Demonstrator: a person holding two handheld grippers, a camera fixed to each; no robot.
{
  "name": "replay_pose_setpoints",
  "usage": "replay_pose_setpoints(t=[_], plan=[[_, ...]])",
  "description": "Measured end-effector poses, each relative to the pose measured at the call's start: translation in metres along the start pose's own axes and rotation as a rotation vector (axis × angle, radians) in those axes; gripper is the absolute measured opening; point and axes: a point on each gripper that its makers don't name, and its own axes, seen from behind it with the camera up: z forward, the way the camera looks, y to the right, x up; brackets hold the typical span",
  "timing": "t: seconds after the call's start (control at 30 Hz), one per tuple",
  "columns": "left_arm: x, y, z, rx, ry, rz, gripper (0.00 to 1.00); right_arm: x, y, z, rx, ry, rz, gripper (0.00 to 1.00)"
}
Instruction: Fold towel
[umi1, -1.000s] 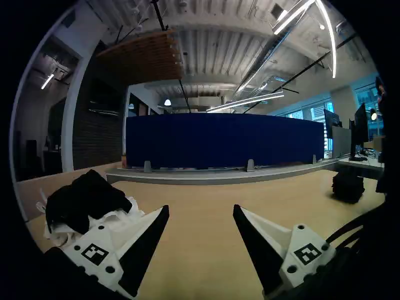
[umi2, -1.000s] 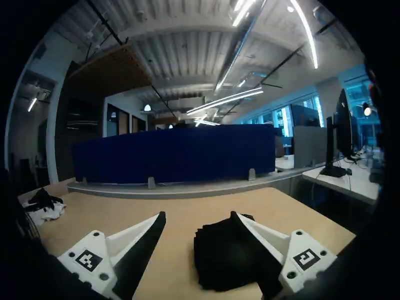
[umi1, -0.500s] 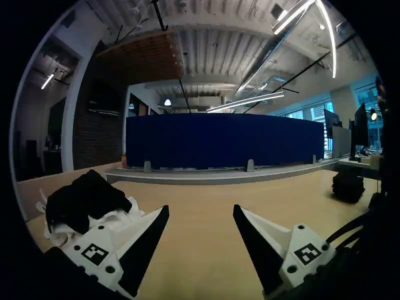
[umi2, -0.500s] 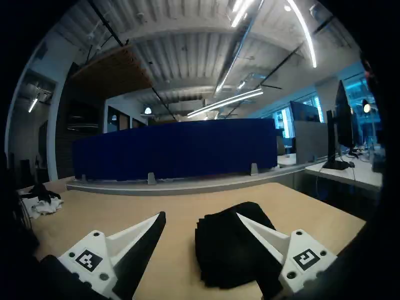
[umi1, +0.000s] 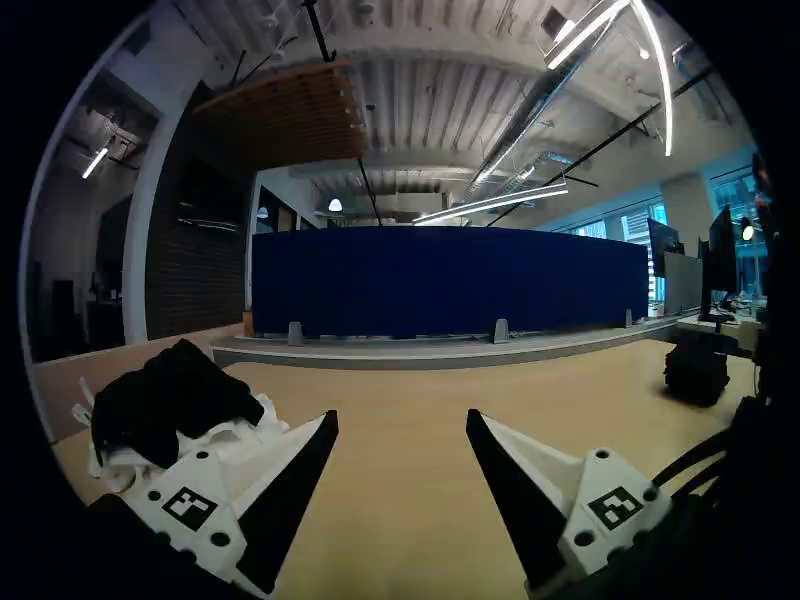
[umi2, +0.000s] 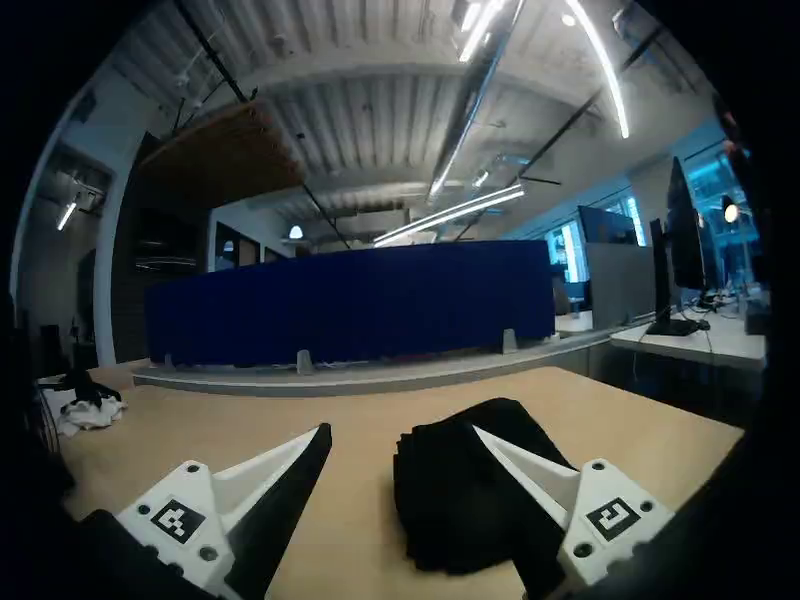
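Note:
A folded stack of black towels (umi2: 465, 480) lies on the wooden table (umi2: 360, 430), just ahead of my right gripper (umi2: 400, 445), which is open; its right finger overlaps the stack in view. The same stack (umi1: 696, 374) sits far right in the left gripper view. A loose pile of black and white towels (umi1: 170, 405) lies by the left finger of my left gripper (umi1: 402, 432), which is open with nothing between its fingers. That pile (umi2: 82, 405) appears small at the far left in the right gripper view.
A blue partition (umi1: 445, 280) on a grey rail runs along the table's far edge. Monitors (umi2: 685, 260) stand on a white desk to the right. Bare wooden tabletop (umi1: 400, 400) stretches between the two towel piles.
The right gripper has tilted and shifted slightly, so the black stack now sits a little higher and more central between its fingers. The left gripper has stayed still.

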Motion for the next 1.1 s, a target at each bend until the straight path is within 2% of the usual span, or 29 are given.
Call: replay_pose_setpoints(t=[0.5,1.1], plan=[[0.0,0.0,0.0,0.0,0.0,0.0,0.95,-0.011,-0.013,-0.002,0.012,-0.019,-0.085,1.0],[0.0,0.0,-0.001,0.0,0.0,0.0,0.96,-0.012,-0.011,0.002,0.0,-0.021,-0.09,1.0]])
